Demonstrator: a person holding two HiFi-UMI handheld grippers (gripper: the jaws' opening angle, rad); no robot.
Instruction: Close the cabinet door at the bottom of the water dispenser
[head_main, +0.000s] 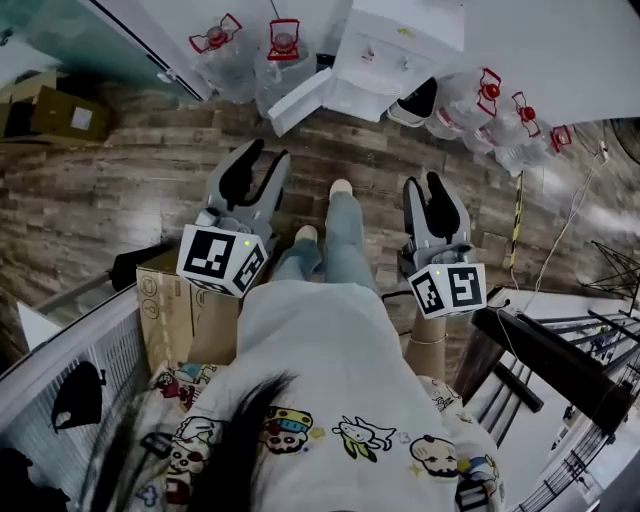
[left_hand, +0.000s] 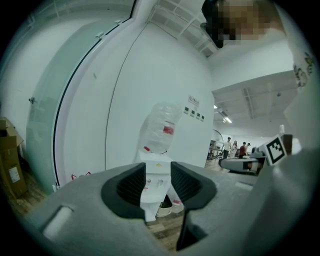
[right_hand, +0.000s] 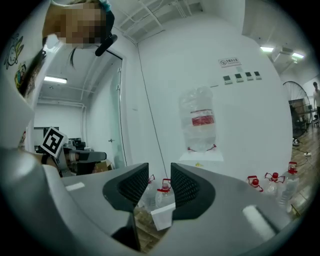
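The white water dispenser (head_main: 400, 35) stands against the wall ahead, with a clear bottle (left_hand: 161, 127) upside down on top. Its bottom cabinet door (head_main: 300, 100) hangs open, swung out to the left, and the dark cabinet opening (head_main: 418, 100) shows beside it. My left gripper (head_main: 268, 155) is open and empty, a short way before the door. My right gripper (head_main: 423, 185) is open and empty too, level with the cabinet opening but well short of it. In the right gripper view the door (right_hand: 162, 217) shows through the gap of the right gripper (right_hand: 160, 187). The left gripper (left_hand: 157, 185) frames the dispenser (left_hand: 159, 159).
Several red-capped water bottles (head_main: 285, 45) stand left of the dispenser and more (head_main: 490, 100) to its right. The person's legs (head_main: 330, 240) are between the grippers. A cardboard box (head_main: 165, 300) sits by the left hand, another (head_main: 60, 110) far left. A black rack (head_main: 560, 370) stands right.
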